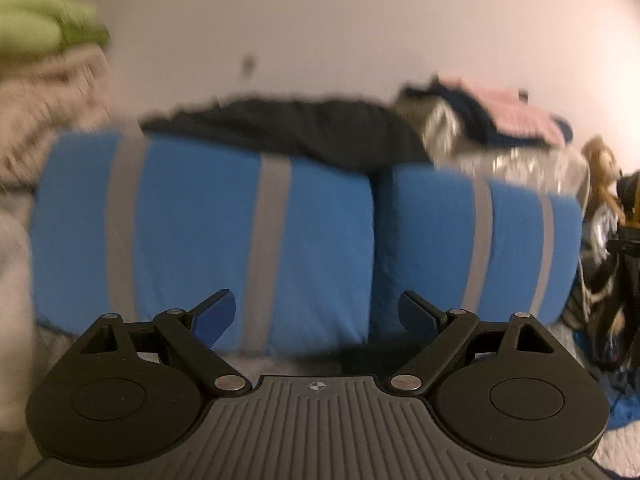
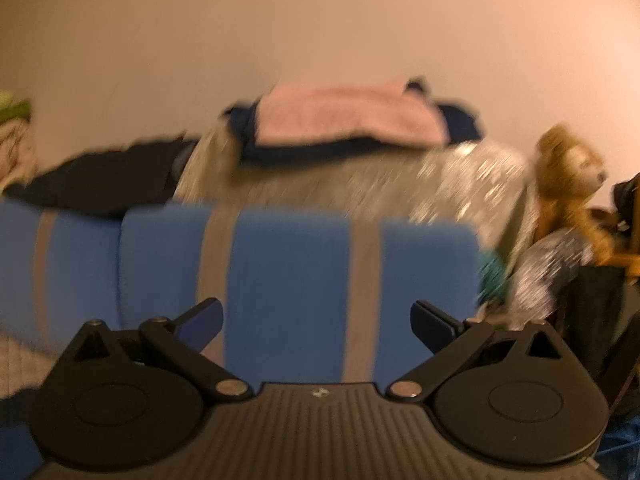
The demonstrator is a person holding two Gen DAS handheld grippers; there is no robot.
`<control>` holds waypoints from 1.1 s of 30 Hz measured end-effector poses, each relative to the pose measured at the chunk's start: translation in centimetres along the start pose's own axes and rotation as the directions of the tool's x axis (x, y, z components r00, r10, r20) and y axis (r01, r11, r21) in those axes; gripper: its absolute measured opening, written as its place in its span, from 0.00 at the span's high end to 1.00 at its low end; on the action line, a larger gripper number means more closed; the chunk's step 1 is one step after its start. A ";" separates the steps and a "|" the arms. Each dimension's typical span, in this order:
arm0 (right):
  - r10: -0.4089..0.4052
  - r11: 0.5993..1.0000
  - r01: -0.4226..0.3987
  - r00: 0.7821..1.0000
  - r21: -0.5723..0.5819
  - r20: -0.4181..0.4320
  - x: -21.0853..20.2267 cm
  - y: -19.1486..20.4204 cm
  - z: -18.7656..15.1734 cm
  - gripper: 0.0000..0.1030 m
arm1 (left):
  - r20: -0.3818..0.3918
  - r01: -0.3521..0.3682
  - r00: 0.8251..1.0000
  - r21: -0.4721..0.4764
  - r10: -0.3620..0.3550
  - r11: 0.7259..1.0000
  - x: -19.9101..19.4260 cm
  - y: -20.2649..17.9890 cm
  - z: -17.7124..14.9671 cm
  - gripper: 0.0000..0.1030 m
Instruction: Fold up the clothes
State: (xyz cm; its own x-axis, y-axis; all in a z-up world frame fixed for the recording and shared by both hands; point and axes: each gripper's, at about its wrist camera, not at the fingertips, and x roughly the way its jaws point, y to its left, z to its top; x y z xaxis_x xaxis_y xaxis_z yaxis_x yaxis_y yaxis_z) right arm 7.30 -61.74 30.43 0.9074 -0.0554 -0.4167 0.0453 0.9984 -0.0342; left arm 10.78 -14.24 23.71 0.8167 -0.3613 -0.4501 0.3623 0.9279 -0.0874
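Both tongs spread wide, empty: left tongs [image 1: 316,316], right tongs [image 2: 316,326]. Black garment [image 1: 288,132] draped atop blue striped pillows [image 1: 200,236], far side; pink garment [image 2: 348,116] right on sequined cushion [image 2: 360,184]. Risk: views blurred, reach may misjudge; tongs could pinch pillow cover instead of cloth, or drag garment off behind.

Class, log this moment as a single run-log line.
left gripper: jaws open, empty | right gripper: jaws open, empty | blue pillows ahead | black garment unfolded behind them

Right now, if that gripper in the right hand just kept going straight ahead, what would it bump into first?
Most likely the blue pillow with grey stripes, which fills the view straight ahead between the open fingers of the right gripper. The blurred picture makes the depth uncertain, but nothing else shows in front of it.
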 end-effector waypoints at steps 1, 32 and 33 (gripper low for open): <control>0.019 1.000 -0.019 1.000 0.002 -0.021 0.9 0.4 -0.9 0.00 | -0.020 0.007 1.000 -0.001 -0.007 1.000 1.0 -0.1 -0.6 0.13; 0.103 0.911 0.008 0.964 0.413 -0.247 6.1 16.5 -21.1 0.00 | -0.243 -0.005 0.963 -0.447 -0.116 0.895 20.8 1.9 -6.2 0.14; 0.104 0.923 0.001 0.962 0.385 -0.251 6.3 17.0 -21.1 0.00 | -0.251 -0.017 0.960 -0.483 -0.120 0.876 21.5 2.2 -6.5 0.16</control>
State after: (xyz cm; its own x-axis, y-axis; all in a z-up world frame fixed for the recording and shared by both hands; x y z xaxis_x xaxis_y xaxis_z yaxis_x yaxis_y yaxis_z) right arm 4.96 -45.40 8.02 0.7731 0.0473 -0.6326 0.2033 0.9261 0.3177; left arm 26.20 -19.38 8.06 0.6281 -0.4352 -0.6451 0.0864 0.8629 -0.4980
